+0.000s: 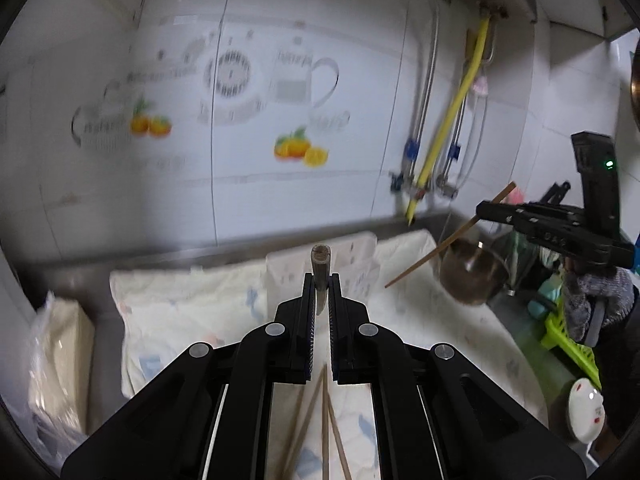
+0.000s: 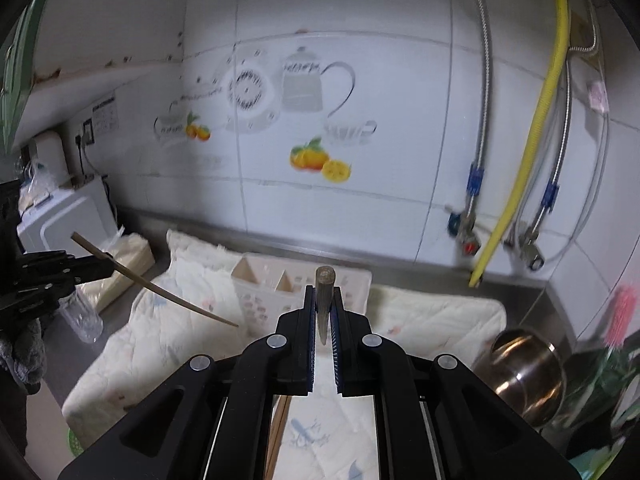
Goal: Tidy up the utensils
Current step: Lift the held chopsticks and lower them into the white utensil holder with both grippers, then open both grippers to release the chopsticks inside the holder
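The left black two-finger gripper (image 1: 321, 280) is clamped on one thin brown wooden chopstick (image 1: 321, 258); the right black gripper (image 2: 323, 292) is clamped on another wooden chopstick (image 2: 324, 280). Both hang above a white perforated plastic utensil basket (image 2: 260, 300) on a pale quilted cloth (image 2: 432, 312). More chopsticks (image 1: 325, 432) lie on that cloth below.

Left black two-finger gripper (image 1: 321, 280) jaws clamped, angled slightly downward. Right black two-finger gripper (image 2: 325, 292) likewise clamped, tilted down. Grey knit-gloved hand (image 1: 596, 304) grips right gripper's handle.
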Motion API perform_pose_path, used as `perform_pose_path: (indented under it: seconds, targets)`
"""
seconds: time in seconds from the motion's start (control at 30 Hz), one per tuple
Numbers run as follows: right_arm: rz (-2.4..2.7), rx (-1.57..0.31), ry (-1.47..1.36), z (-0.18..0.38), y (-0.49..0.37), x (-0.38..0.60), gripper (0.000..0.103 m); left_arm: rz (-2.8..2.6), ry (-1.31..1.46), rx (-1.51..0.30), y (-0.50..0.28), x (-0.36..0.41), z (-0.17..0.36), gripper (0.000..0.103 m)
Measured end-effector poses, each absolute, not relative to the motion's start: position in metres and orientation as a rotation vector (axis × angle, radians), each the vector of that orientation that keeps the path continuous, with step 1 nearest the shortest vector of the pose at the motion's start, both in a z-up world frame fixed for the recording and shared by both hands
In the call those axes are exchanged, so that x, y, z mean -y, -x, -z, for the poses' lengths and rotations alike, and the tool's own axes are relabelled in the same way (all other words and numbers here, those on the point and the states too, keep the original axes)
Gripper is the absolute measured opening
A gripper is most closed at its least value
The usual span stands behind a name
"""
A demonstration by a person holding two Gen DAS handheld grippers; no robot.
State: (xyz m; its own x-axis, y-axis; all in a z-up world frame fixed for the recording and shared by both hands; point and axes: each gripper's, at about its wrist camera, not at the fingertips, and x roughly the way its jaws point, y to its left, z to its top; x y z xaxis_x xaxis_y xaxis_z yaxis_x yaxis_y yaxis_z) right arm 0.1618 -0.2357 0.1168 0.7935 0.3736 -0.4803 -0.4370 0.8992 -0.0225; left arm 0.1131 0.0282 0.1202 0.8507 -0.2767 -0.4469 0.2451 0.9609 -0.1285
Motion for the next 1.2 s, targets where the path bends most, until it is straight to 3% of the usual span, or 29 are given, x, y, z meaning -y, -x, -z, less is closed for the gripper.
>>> perform_pose_path:
  seconds: [0.23,0.83,1.2]
  targets:
    - [-0.417,-0.463,0.103,-0.142,-0.189,0.242,0.007,0.244,0.05,-0.427,-0.145,-0.022,-0.153,0.005]
    - [-0.383,-0.606,0.106,-0.082,-0.268,0.22,0.007,0.188,0.068,-0.646,-0.235,-0.027,-0.082,0.005]
    - [-0.37,-0.603,0.091,-0.074,-0.277,0.221,0.009,0.187,0.088,-0.658,-0.243,-0.028,-0.074,0.007]
